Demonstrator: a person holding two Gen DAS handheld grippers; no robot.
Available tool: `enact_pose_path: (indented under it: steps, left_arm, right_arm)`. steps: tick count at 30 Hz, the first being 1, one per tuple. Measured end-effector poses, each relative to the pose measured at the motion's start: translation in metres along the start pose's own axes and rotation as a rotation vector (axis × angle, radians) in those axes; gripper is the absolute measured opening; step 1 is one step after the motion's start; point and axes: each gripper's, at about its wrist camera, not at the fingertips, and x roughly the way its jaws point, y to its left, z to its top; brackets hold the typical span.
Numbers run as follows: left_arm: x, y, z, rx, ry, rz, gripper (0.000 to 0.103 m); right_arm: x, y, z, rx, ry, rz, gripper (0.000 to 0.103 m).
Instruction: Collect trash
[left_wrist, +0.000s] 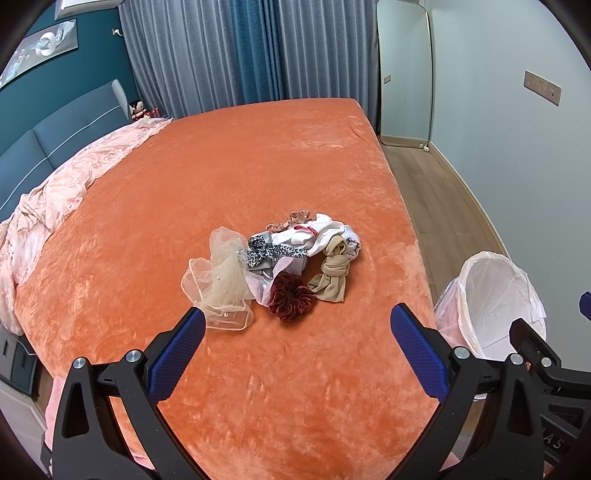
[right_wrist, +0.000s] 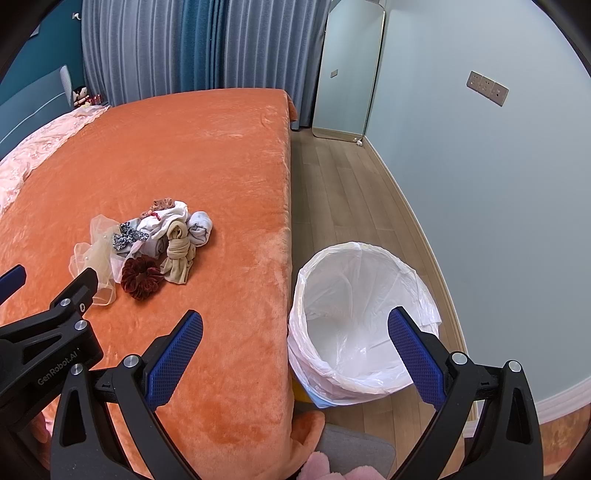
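Near the right edge of the orange plush bed cover (left_wrist: 258, 166), a small heap of fabric scraps (left_wrist: 280, 266) is seen: a dark red velvet scrunchie (left_wrist: 290, 297), beige tulle, a knotted tan stocking. The left gripper (left_wrist: 297, 354) and right gripper (right_wrist: 295, 356) are held wide open, empty. The white-lined round bin (right_wrist: 362, 314) stands on the floor beside the bed. Tangled pieces could be dragged along or dropped short of the bin. "GenRobot.AI" is read on the left gripper.

Lit evenly and brightly, with soft, faint shadows. Sharp across the middle; bent strongly by fisheye toward black corners. Showed mild sheen on the bed (left_wrist: 258, 166).
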Motion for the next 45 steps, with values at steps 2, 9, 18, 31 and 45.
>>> enact_pose_path:
  steps: [2, 9, 18, 31, 45]
  left_arm:
    - [0.0, 0.0, -0.001, -0.002, 0.001, -0.001, 0.096]
    - [0.0, 0.001, 0.0, -0.003, 0.001, 0.0, 0.096]
    - [0.005, 0.008, -0.003, -0.011, 0.008, -0.004, 0.096]
    - [0.044, 0.04, -0.015, -0.013, 0.069, -0.008, 0.096]
    - [0.122, 0.126, -0.025, -0.127, 0.184, 0.033, 0.096]
  right_arm:
    - [0.0, 0.0, 0.0, 0.0, -0.001, -0.001, 0.096]
    - [0.0, -0.003, 0.003, 0.008, -0.001, -0.007, 0.096]
    - [0.003, -0.008, 0.006, 0.026, -0.002, -0.025, 0.096]
    - [0.025, 0.0, 0.013, 0.03, 0.027, -0.076, 0.096]
    - [0.08, 0.056, 0.042, -0.001, 0.05, -0.009, 0.096]
